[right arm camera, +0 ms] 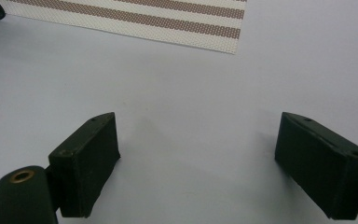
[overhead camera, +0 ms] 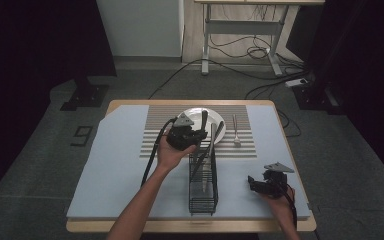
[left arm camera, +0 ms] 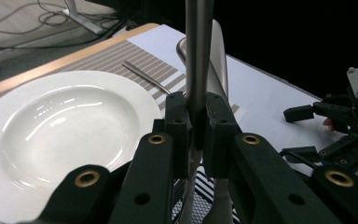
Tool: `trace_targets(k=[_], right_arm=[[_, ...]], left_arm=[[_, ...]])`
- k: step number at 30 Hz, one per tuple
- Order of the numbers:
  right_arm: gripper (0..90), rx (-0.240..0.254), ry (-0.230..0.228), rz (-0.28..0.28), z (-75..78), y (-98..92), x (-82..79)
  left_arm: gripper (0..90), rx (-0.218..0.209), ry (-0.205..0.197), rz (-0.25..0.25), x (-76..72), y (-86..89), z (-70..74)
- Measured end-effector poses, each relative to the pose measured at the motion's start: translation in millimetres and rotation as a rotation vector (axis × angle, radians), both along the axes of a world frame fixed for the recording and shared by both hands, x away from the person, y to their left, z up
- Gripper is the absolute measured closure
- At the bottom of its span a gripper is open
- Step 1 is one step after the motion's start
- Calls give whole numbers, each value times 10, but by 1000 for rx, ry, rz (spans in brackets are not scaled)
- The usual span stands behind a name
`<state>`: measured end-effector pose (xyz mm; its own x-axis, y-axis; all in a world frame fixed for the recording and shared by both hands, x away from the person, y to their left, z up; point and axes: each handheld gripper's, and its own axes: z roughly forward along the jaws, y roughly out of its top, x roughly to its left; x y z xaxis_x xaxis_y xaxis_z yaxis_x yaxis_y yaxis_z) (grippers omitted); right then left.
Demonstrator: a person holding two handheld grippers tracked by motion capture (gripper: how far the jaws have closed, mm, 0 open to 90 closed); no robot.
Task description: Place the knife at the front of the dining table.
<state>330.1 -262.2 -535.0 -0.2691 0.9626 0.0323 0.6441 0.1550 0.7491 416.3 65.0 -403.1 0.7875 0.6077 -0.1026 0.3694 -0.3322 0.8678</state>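
Left claw [overhead camera: 206, 131] is clamped on the metal handle of a utensil [left arm camera: 198, 70], the two pads pinching the shaft from either side so that it runs straight up between them in the left gripper view. Seen from the high view, that claw hovers over the far end of the black wire rack [overhead camera: 203, 187], just near of the white plate [overhead camera: 192, 114] on the striped placemat [overhead camera: 245, 145]. The utensil's long axis stands close to upright, its lower end down among the rack's wires, so my guess is that the coming move turns on drawing it along that axis, up and clear of the rack, with the plate and mat lying just beyond on the far side. A fork [overhead camera: 235, 131] already lies on the mat, to the right of the plate. Farther right, the right claw [overhead camera: 254, 183] rests low over the blue counter [overhead camera: 120, 170] with its jaws spread wide and nothing between them, well apart from the rack; the left hand is plainly the nearer one.
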Motion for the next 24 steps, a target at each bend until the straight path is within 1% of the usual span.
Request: trace_targets(k=[1,4,5,6,7,12,15,20,24], right_arm=[[130,0,0,0,0,0,0],[130,0,0,0,0,-1,0],[130,0,0,0,0,-1,0],[130,1,1,-1,1,-1,0],[130,1,1,-1,1,-1,0],[131,0,3,0,2,-1,0],[132,-3,3,1,2,-1,-1],[133,-9,5,-3,3,9,-2],[133,-15,4,0,2,9,-2]], left_arm=[[821,0,0,0,0,0,0],[822,-44,-20,3,-29,40,51],[822,-44,-20,3,-29,40,51],[822,-75,-37,5,-57,76,112],[822,-75,-37,5,-57,76,112],[823,-126,-94,4,-169,196,355],[823,-140,-126,15,-250,285,520],[823,-182,-157,37,-371,461,738],[824,-182,-181,60,-466,621,850]])
